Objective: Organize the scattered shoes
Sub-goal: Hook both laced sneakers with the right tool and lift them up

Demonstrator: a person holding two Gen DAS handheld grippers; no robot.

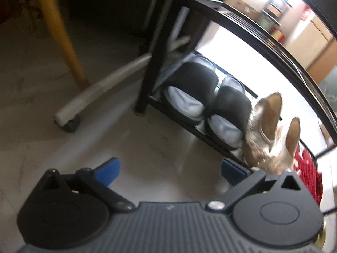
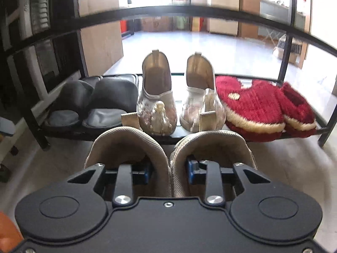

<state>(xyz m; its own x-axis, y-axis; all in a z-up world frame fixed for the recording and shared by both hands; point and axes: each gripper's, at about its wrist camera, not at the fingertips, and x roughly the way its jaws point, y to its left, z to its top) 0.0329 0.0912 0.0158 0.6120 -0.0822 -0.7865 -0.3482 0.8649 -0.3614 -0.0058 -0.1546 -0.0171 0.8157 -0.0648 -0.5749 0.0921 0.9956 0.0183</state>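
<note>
Shelf ahead, black slippers, embroidered flats, red slippers

Black slippers: two, one pair
Embroidered cream shoes: two, one pair
Red fuzzy slippers: two, one pair
Beige sneakers: two, one pair
Shoe rack: one
Grippers: two

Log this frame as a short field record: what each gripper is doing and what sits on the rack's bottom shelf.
left gripper: open, empty, over the floor
right gripper: shut on pair of beige sneakers, one finger inside each shoe, inner walls pinched together
shoe rack: black metal
bottom shelf, left to right: black slippers; embroidered flats; red fuzzy slippers
</note>
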